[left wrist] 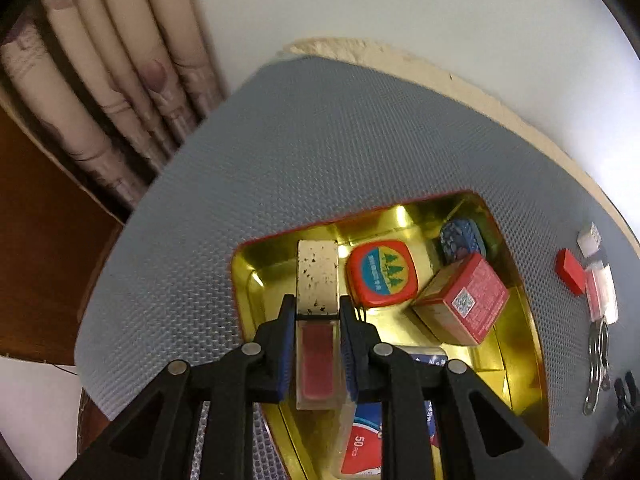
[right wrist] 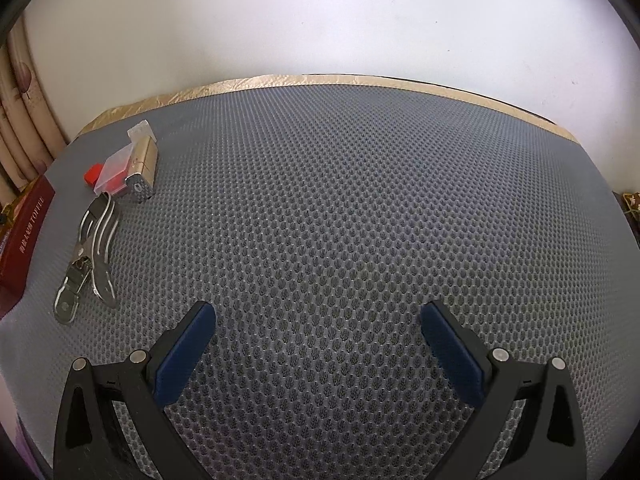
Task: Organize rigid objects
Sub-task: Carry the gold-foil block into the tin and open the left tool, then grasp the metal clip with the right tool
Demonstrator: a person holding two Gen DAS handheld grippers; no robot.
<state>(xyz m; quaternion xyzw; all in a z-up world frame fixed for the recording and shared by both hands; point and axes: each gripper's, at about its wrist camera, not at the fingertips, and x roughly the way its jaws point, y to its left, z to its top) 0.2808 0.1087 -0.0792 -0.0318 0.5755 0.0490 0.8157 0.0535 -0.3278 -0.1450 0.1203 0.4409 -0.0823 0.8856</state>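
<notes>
The left tongs (left wrist: 318, 304) were pinching a clear rectangular lip-gloss tube with red fill and a speckled cream cap (left wrist: 317, 280), the blue pads (left wrist: 285, 344) pressed on its sides just below the cap. The tube hung over the near left part of an open gold-lined metal tin with a red rim (left wrist: 520, 320). Inside the tin, at two o'clock of the tongs, lay a rounded red tape measure with a blue and yellow tree badge (left wrist: 382, 274); further toward three o'clock a red box with a QR label (left wrist: 466, 300) sat tilted, and behind it a small blue patterned tin (left wrist: 462, 240) leaned in the far corner. A red and blue packet (left wrist: 362, 444) lay under the tongs at six o'clock. The tin rested on a grey honeycomb mat (left wrist: 320, 140) covering the counter.

The right tongs (right wrist: 318, 336) were spread wide over bare mat (right wrist: 360, 200), gripping nothing. At ten o'clock of them lay silver metal spring clips (right wrist: 94, 240), and beyond these a gold rectangular case (right wrist: 144, 164), a clear plastic box with red contents (right wrist: 114, 174) and a small red block (right wrist: 93, 174), clustered together. A dark red lid with gold lettering (right wrist: 26, 232) lay at nine o'clock.
</notes>
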